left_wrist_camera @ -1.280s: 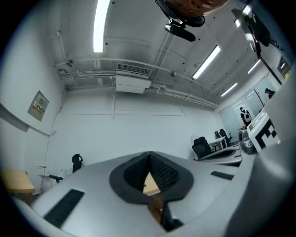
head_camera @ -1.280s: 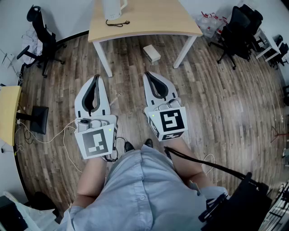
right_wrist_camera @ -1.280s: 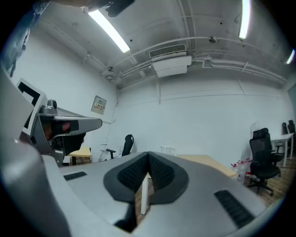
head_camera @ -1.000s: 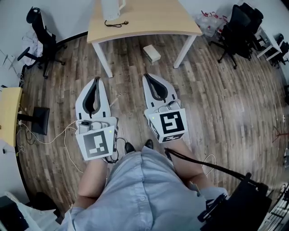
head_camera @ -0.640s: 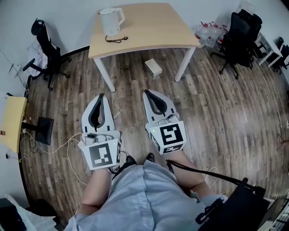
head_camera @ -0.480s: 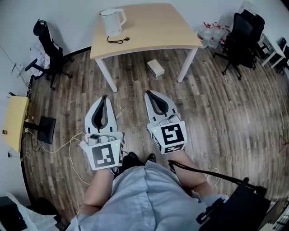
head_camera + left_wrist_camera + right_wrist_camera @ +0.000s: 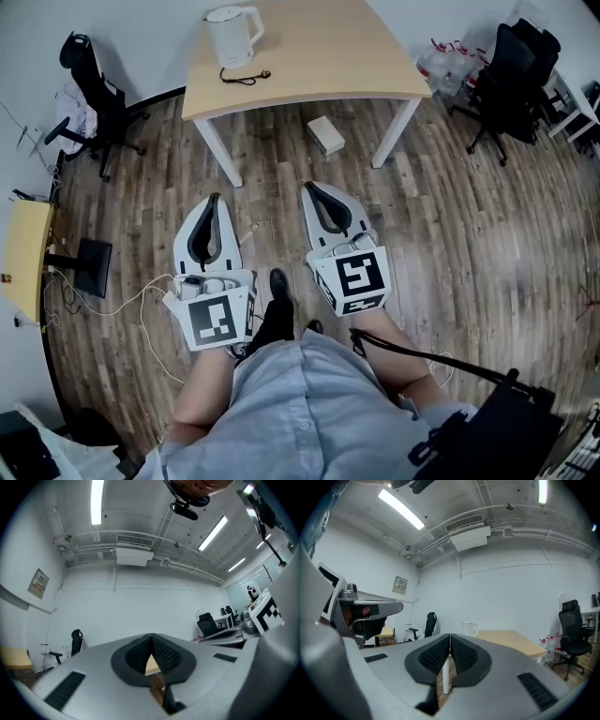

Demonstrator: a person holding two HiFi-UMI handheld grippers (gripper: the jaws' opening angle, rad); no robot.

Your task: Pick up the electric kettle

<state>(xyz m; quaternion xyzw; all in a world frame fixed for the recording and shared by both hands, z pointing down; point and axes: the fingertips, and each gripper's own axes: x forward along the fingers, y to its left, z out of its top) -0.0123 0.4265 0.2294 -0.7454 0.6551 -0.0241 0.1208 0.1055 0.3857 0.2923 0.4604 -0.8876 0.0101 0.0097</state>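
The white electric kettle (image 7: 231, 36) stands on the far left corner of a light wooden table (image 7: 319, 56), with its black cord (image 7: 243, 77) lying beside it. My left gripper (image 7: 215, 198) and right gripper (image 7: 310, 187) hang side by side over the wooden floor, well short of the table. Both are shut, with nothing between the pads. In the right gripper view the kettle (image 7: 468, 628) shows small, just above the closed right gripper (image 7: 450, 638), on the table (image 7: 511, 640). The left gripper view shows the left gripper (image 7: 151, 637) closed, with the kettle hidden.
A white box (image 7: 326, 135) lies on the floor under the table. Black office chairs stand at the left (image 7: 89, 89) and right (image 7: 511, 80), and bottles (image 7: 450, 58) sit by the right one. A yellow side table (image 7: 23, 253) and loose cables (image 7: 103, 300) are at the left.
The person has stepped toward the table, one shoe now forward between the grippers. The kettle has come fully into view. Both grippers stayed shut and side by side.
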